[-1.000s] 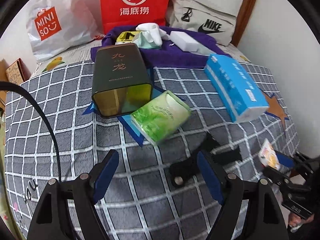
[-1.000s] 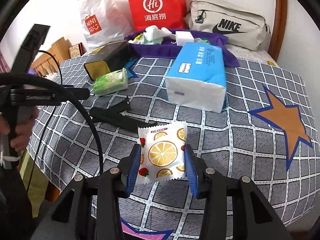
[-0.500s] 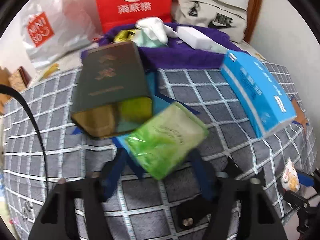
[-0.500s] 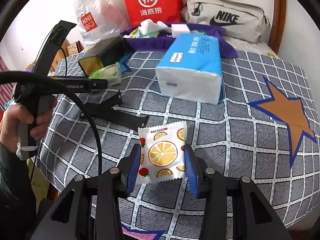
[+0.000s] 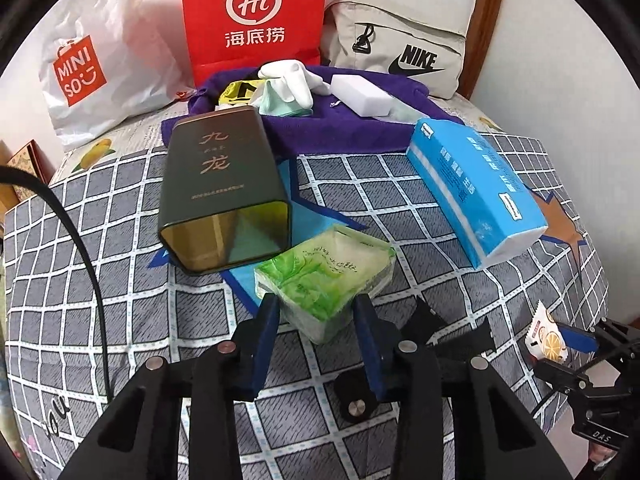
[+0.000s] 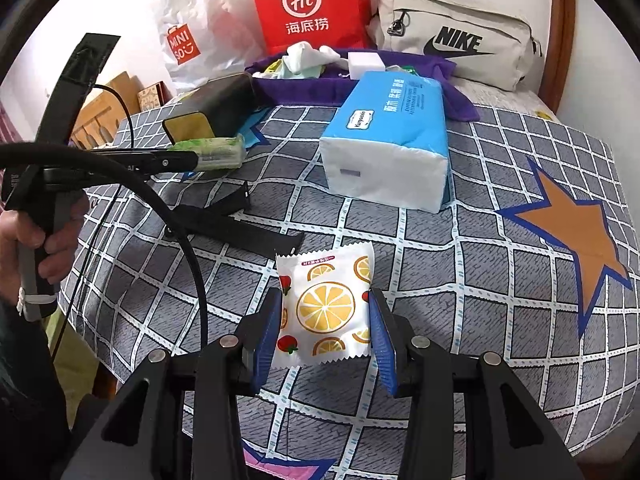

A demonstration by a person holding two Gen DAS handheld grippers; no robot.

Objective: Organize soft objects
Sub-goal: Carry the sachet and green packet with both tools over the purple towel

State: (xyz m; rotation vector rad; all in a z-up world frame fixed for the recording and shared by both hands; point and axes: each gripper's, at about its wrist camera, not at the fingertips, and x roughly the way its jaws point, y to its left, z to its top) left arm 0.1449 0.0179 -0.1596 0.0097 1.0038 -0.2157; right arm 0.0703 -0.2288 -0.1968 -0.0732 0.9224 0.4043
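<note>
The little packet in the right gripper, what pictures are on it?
White packet with orange slices and strawberries, clearest in the right wrist view.

A bedroom: checked bedspread (image 6: 520, 184), wooden headboard (image 6: 562, 36) (shopping bags (image 6: 308, 4) behind).

The tall red paper bag (image 5: 254, 20) carries a white "Hi" roundel above 海底捞. The crinkled white plastic bag (image 5: 92, 60) reads "MINISO" on an orange patch. The beige fabric pouch (image 5: 404, 52) shows "NIKE" with its swoosh. The dark rectangular tin (image 5: 220, 184) bears gold characters, probably 九龙.
</note>
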